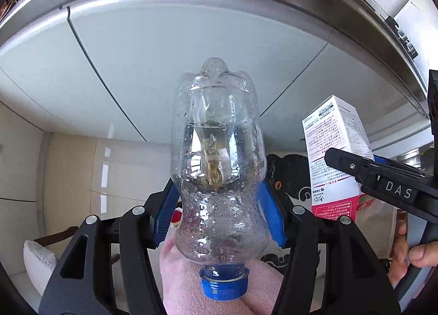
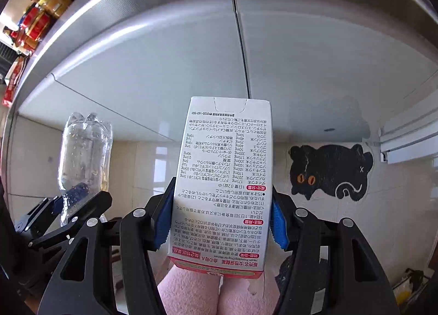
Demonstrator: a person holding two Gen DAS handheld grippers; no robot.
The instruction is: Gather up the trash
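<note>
Clear plastic bottle [image 1: 217, 161]: inverted, blue cap [image 1: 224, 285] fitted and pointing down, inner walls beaded with droplets, a small yellowish residue inside; clamped at its waist by the left gripper [image 1: 217, 215], held aloft before grey cabinet doors [image 1: 169, 49]. White-and-pink medicine carton [image 2: 223, 186]: printed text upside down, end flap closed, contents unseen, pinched between the right gripper [image 2: 220, 216] pads alongside the bottle.

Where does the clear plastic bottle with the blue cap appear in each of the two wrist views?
Left wrist view: the plastic bottle fills the centre, cap toward the camera, clamped in the left gripper.
Right wrist view: the same bottle is at the left edge, beside the medicine box held by the right gripper.
Shared landmark: the black cat floor mat, partly hidden behind the bottle in the left view.
</note>
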